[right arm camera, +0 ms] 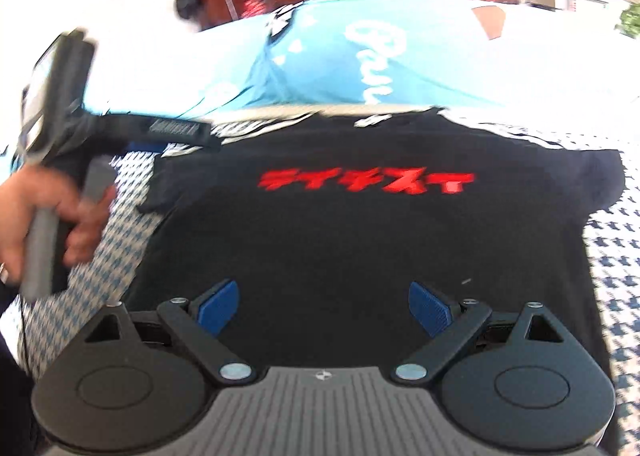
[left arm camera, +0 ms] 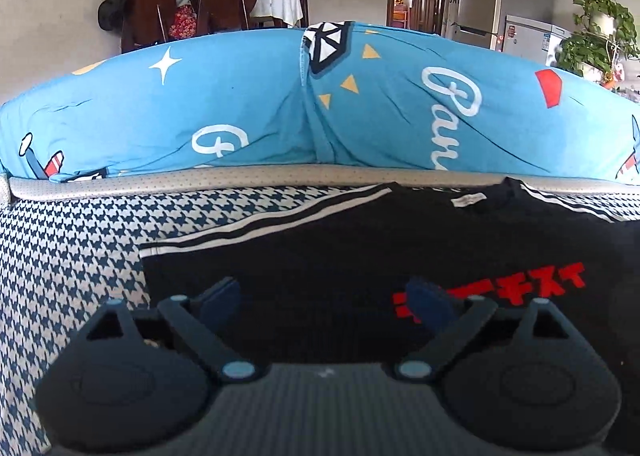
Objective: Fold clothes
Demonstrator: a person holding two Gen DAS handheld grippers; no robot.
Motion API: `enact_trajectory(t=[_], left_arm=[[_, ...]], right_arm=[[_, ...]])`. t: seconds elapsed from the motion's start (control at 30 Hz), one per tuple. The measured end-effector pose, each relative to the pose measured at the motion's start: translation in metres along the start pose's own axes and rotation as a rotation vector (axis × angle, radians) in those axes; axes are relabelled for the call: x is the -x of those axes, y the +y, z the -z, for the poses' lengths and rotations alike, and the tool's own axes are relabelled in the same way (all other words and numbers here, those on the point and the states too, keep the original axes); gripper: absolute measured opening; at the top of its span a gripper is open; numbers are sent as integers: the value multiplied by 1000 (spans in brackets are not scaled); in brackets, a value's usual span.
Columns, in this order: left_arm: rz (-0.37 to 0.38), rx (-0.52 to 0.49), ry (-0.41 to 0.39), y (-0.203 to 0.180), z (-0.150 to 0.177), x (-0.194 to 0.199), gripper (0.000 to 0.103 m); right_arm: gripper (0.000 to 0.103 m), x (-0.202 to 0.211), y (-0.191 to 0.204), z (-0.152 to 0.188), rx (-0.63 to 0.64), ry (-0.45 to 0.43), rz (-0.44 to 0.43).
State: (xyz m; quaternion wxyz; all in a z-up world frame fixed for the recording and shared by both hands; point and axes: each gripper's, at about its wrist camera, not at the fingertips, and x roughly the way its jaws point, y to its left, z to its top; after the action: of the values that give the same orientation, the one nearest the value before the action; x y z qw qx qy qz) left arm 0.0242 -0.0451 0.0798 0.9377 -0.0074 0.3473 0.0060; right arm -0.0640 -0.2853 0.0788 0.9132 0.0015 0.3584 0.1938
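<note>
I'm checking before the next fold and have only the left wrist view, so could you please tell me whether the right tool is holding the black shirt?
Observer: No, the right tool is open over the black shirt and holds nothing.
Operator: Thank you. Is the red lettering fully showing?
Observer: Yes, the red lettering is completely uncovered in the right wrist view.
Operator: And where does my left tool sit?
Observer: The left tool, blurred, is beside the shirt's striped sleeve, with a hand gripping its handle.
</note>
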Motion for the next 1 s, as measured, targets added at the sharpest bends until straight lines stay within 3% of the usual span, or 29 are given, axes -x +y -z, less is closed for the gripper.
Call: enact_trajectory(t=[0.37, 0.47, 0.7, 0.87, 1.0], left_arm=[[85, -34, 53, -35, 32, 20, 103], [96, -66, 69, -44, 37, 16, 103], [125, -85, 101, -55, 41, 8, 103], [134, -73, 121, -57, 41, 5, 103], [133, -65, 129, -57, 41, 4, 103]], right_arm=[[93, -6, -84, -30, -97, -63, 180], [93, -14, -114, -31, -177, -55, 248], [92, -14, -164, -33, -323, -146, 334], [91, -25, -187, -33, -382, -170, 363], [79, -34, -196, -34, -421, -191, 348]])
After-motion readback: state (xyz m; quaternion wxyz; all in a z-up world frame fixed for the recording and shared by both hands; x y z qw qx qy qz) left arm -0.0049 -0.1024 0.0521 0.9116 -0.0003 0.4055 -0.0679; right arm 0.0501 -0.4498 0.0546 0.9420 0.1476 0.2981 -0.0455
